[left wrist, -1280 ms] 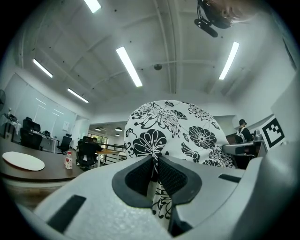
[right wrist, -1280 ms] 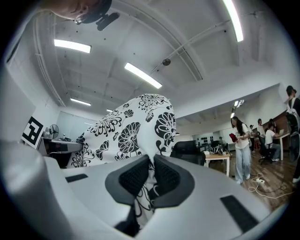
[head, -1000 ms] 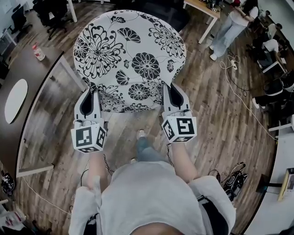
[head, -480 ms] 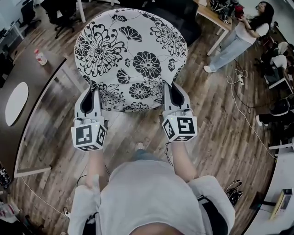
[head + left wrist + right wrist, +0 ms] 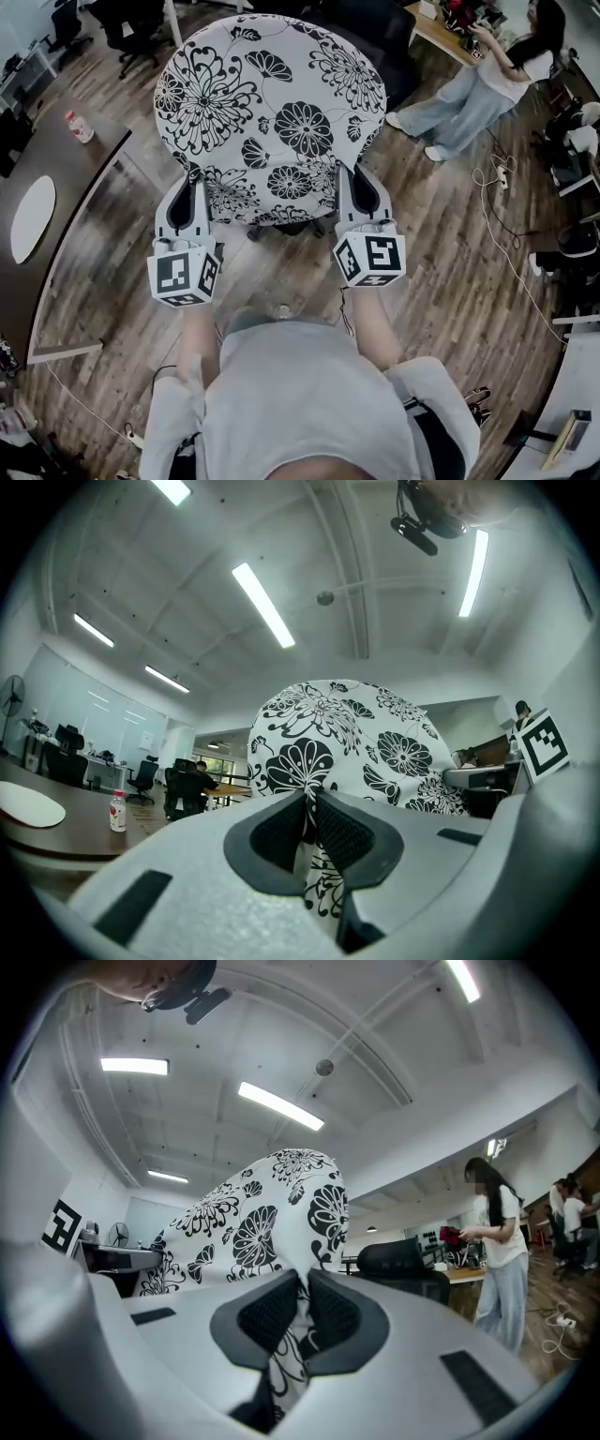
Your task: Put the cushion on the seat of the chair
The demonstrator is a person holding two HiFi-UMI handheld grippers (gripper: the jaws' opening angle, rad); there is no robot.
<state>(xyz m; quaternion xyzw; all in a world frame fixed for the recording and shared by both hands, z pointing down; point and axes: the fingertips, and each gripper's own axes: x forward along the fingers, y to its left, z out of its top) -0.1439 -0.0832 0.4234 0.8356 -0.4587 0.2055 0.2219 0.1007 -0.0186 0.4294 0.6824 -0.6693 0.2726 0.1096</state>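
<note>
A round white cushion [image 5: 272, 103] with a black flower print is held up in front of me by its near edge. My left gripper [image 5: 191, 180] is shut on the cushion's lower left rim, and the fabric [image 5: 347, 733] is pinched between its pads. My right gripper [image 5: 350, 174] is shut on the lower right rim, with cloth [image 5: 272, 1213] squeezed between its jaws. A black office chair [image 5: 380, 37] stands just beyond the cushion and is mostly hidden by it. The chair's back [image 5: 403, 1260] shows in the right gripper view.
A dark curved table [image 5: 56, 169] on the left carries a bottle [image 5: 80, 127] and a white oval plate [image 5: 33, 217]. A person [image 5: 478, 84] stands at the upper right beside desks. Cables [image 5: 506, 234] trail over the wooden floor on the right. More office chairs [image 5: 131, 28] stand at the upper left.
The room has slid down and left in the head view, and more of the black chair shows behind the cushion. Both grippers keep the same hold on the cushion's rim.
</note>
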